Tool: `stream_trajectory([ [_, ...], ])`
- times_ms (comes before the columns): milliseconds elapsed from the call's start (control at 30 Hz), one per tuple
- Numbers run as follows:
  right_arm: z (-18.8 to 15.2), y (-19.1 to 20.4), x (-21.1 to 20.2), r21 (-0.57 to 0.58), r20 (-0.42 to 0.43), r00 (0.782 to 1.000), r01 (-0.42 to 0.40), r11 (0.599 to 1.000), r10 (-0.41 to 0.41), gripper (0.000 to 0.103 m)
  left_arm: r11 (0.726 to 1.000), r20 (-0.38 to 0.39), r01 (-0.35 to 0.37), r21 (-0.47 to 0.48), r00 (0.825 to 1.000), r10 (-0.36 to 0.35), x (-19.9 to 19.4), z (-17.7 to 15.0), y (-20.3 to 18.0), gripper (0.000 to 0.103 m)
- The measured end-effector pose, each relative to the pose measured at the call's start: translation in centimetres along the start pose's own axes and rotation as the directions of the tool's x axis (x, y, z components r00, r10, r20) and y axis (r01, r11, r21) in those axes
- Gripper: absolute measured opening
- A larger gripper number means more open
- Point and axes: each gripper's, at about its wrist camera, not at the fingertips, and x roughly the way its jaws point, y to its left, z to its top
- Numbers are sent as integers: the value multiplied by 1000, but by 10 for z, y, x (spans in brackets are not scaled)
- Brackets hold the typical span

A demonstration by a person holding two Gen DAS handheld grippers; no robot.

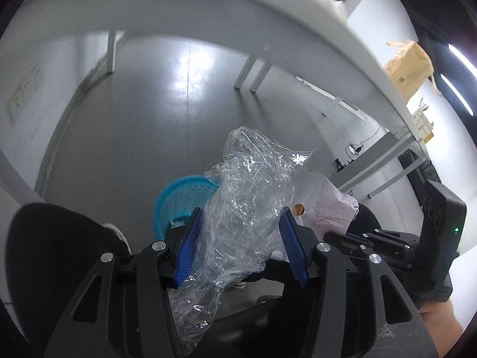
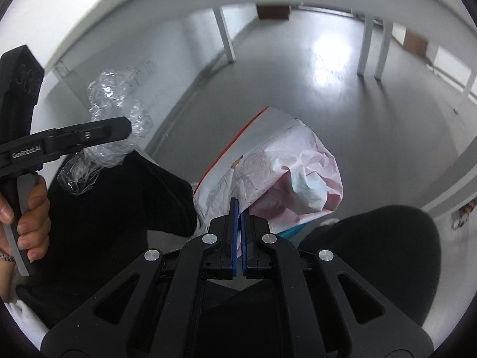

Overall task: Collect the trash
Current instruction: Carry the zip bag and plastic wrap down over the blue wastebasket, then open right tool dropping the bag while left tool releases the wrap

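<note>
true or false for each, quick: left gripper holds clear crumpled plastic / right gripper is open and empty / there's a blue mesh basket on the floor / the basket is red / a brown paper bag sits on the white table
1. The left gripper holds clear crumpled plastic. True.
2. The right gripper is open and empty. False: its jaws are shut on a pink-and-white crumpled bag.
3. A blue mesh basket stands on the floor. True.
4. The basket is red. False: it is light blue.
5. A brown paper bag sits on the white table. True.
</note>
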Motion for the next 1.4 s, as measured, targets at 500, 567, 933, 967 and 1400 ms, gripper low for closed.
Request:
stream_trajectory([
  [500, 23, -32, 71, 133, -171, 983, -42, 990, 64, 1, 995, -124, -74, -60, 990, 66, 92, 15, 27, 51],
  [567, 20, -33, 78, 142, -190, 980, -36, 989, 63, 1, 993, -144, -73, -88, 988, 60, 104, 19, 34, 51],
  [933, 33, -39, 163, 167, -351, 935, 16, 986, 44, 1, 951, -298, -131, -279, 953, 44, 169, 24, 76, 51],
  [967, 32, -41, 170, 176, -368, 929, 18, 984, 49, 1, 950, -308, -142, -279, 950, 52, 173, 24, 77, 51],
  [1400, 30, -65, 252, 245, -512, 858, 100, 964, 41, 1, 916, -449, -255, -309, 889, 96, 246, 24, 98, 51],
])
